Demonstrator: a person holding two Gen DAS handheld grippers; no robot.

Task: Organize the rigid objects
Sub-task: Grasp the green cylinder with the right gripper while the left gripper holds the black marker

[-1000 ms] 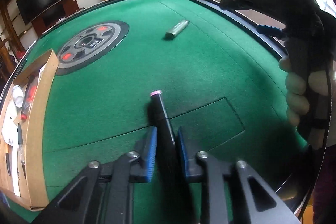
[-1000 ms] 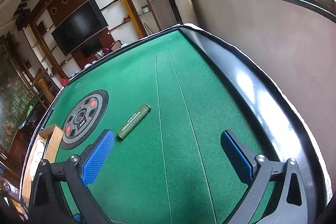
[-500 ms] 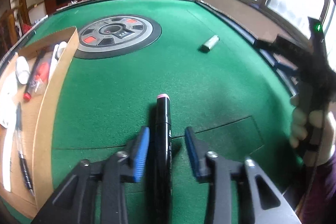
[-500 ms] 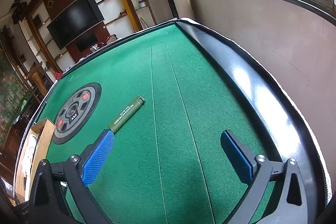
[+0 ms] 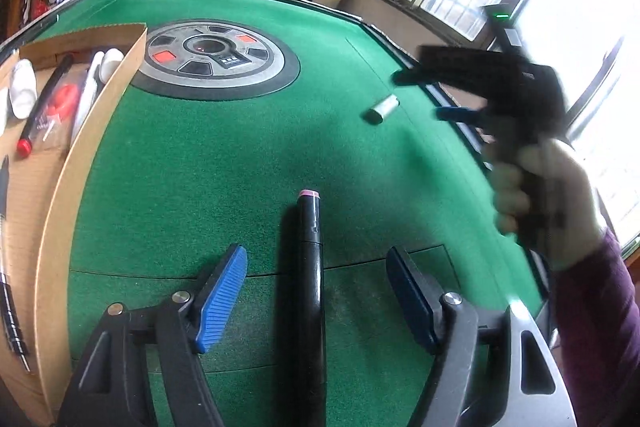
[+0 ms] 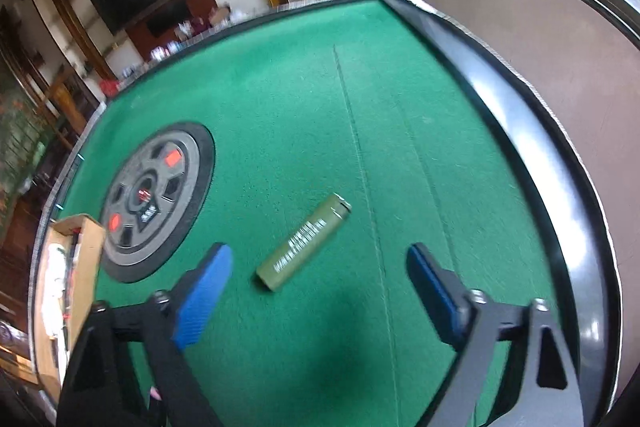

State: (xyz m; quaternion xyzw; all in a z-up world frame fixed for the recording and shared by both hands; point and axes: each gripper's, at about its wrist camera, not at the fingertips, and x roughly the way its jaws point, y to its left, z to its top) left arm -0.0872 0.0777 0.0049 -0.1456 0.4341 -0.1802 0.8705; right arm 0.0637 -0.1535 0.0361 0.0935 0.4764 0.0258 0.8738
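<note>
**Marker lies free between spread fingers; lighter ahead of the other gripper**

The table (image 5: 224,163) fills both views, green felt inside a dark raised rim; the near edge is cut off beneath the grippers in both views. A round dial (image 5: 216,61) sits in the felt at the table's middle. Left of the dial stands a cardboard box (image 5: 100,99) with its wall toward the felt; its contents (white pieces, a red-capped pen, dark sticks) are crowded and partly cut off at the frame edge, hard to tell apart. Bare felt lies all round the dial, out to the rim.

The left gripper (image 5: 316,291) has its blue pads wide apart, gripping nothing. A black marker (image 5: 310,267) with a pink end lies flat on the felt between the fingers, touching neither pad, its pink end toward the dial; its rear end runs out of view below.

The right gripper (image 6: 320,291) is likewise spread and empty; in the left view it is blurred, with the hand (image 5: 536,195) on its handle. An olive-green lighter (image 6: 306,247) with white lettering lies flat on the felt right of the dial, just ahead of the gap between the right fingers, apart from both, slanting away to the right.
</note>
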